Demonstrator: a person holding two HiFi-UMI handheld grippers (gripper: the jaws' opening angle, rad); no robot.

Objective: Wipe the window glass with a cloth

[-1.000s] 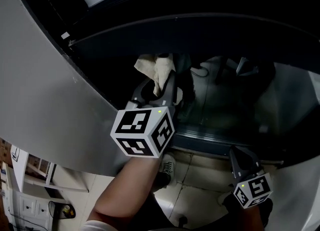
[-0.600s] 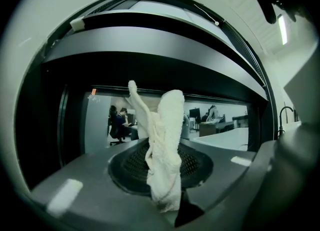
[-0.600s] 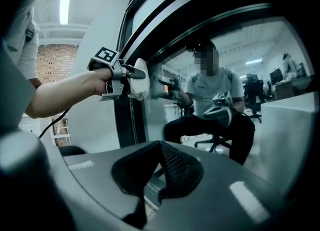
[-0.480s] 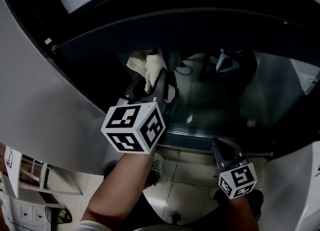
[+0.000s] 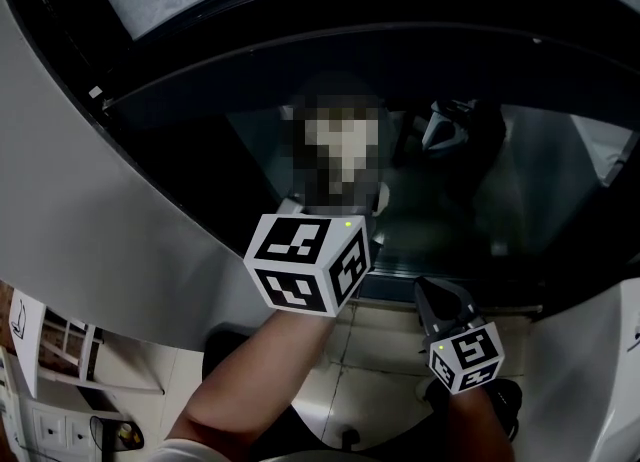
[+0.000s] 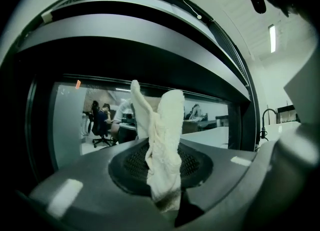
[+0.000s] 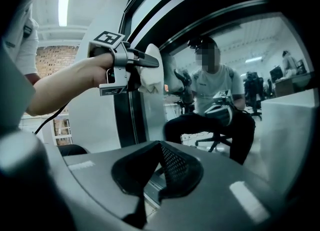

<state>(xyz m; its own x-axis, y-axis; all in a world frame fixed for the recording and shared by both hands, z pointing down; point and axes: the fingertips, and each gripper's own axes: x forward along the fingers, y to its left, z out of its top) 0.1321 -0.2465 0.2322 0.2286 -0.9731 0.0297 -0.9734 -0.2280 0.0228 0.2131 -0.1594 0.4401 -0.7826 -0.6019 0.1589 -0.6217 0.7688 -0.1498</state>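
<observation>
The left tongs (image 6: 162, 175) are clamped on a cream cloth (image 6: 167, 125), which stands up from between them in two loose folds. In the right gripper view this cloth sits in the upper left of the picture, held up at the window glass (image 7: 260, 60) just beside the dark window frame (image 7: 125, 120). I cannot tell whether it presses on the pane. The right tongs (image 5: 440, 300) hang lower, at the bottom right of the head view, well apart from the cloth, with their jaws closed together and nothing between them. A seated person (image 7: 215, 100) shows in the glass.
</observation>
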